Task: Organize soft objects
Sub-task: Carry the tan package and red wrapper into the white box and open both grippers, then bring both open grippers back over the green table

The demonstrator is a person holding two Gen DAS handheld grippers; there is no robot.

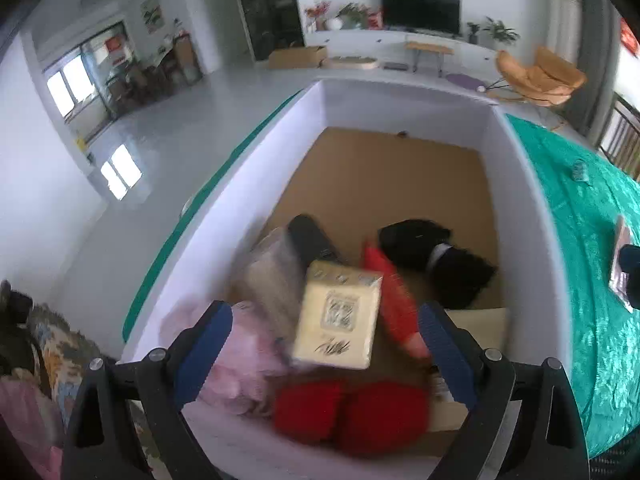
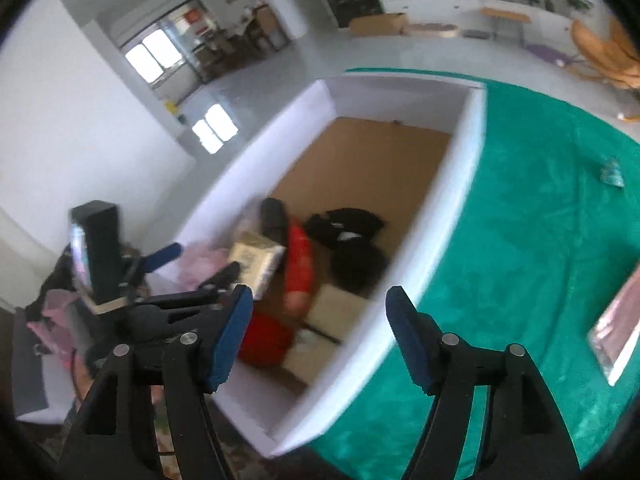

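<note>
A white box [image 1: 516, 184] with a brown cardboard floor stands on the green cloth. Inside it lie a pale yellow tissue pack [image 1: 336, 320], red soft pieces [image 1: 352, 412], a black cloth bundle [image 1: 436, 256], a pink soft item [image 1: 240, 360] and a beige wrapped item [image 1: 272, 276]. My left gripper [image 1: 326, 344] hangs open over the box's near end; the tissue pack shows between its blue pads, which do not touch it. My right gripper [image 2: 320, 334] is open and empty above the box's near right wall [image 2: 400, 292]. In the right wrist view the left gripper [image 2: 206, 258] hovers by the tissue pack [image 2: 256, 260].
The green cloth [image 2: 520, 240] covers the surface right of the box. On it lie a shiny flat package [image 2: 616, 328] at the right edge and a small crumpled item [image 2: 612, 174] farther back. Patterned and pink fabrics [image 1: 52, 340] pile up left of the box.
</note>
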